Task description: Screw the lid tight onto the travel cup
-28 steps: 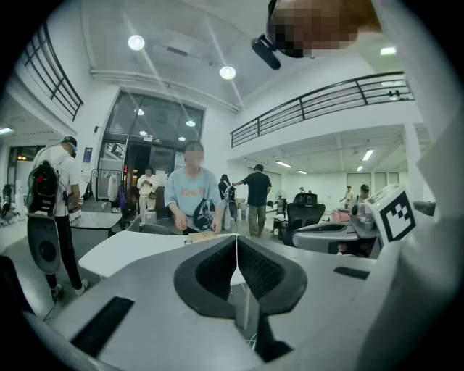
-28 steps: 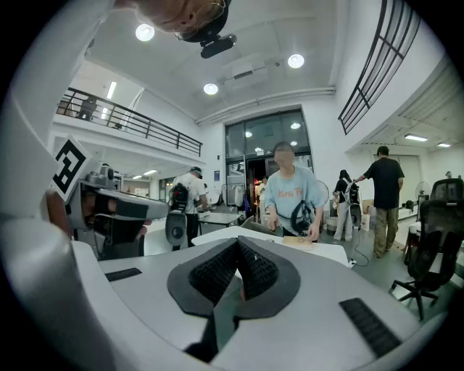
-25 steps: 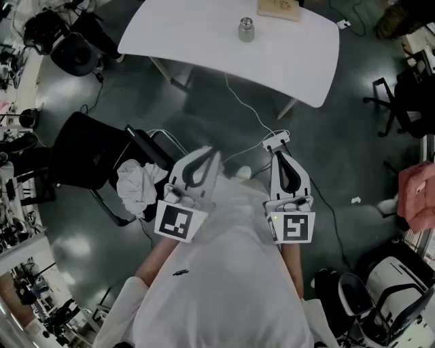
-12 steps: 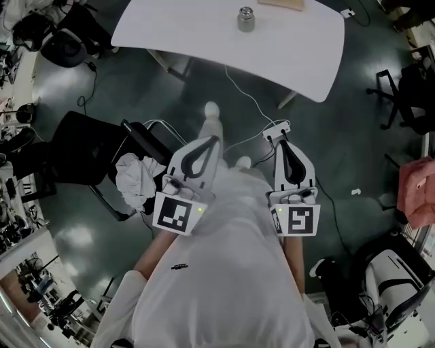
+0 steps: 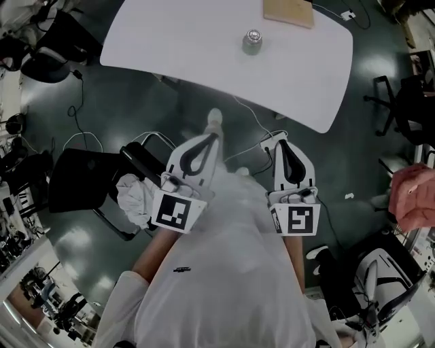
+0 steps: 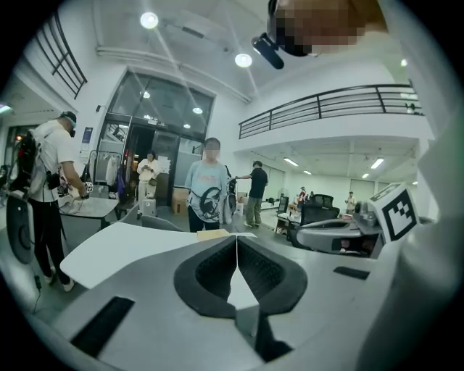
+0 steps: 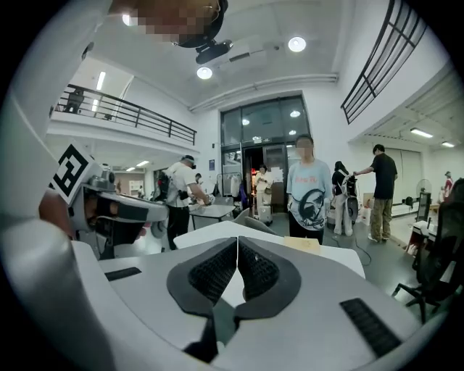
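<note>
The travel cup (image 5: 252, 41), a small metal cup with its lid on top, stands on the white table (image 5: 170, 41) far ahead of me. Both grippers are held in front of my body over the dark floor, well short of the table. My left gripper (image 5: 216, 136) is shut and holds nothing; in the left gripper view (image 6: 237, 236) its pads meet with only the table behind them. My right gripper (image 5: 277, 141) is likewise shut and holds nothing, seen closed in the right gripper view (image 7: 237, 239). The cup is hidden in both gripper views.
A brown flat board (image 5: 289, 11) lies on the table's far side. A black chair (image 5: 81, 180) with white cloth (image 5: 136, 192) stands at my left, cables (image 5: 251, 119) trail on the floor, and office chairs (image 5: 401, 102) stand right. A person in a light shirt (image 6: 206, 192) stands beyond the table.
I have walked toward the table, which now fills more of the head view with the cup lower in it. One foot has stepped forward. Both grippers stayed shut in front of me.
</note>
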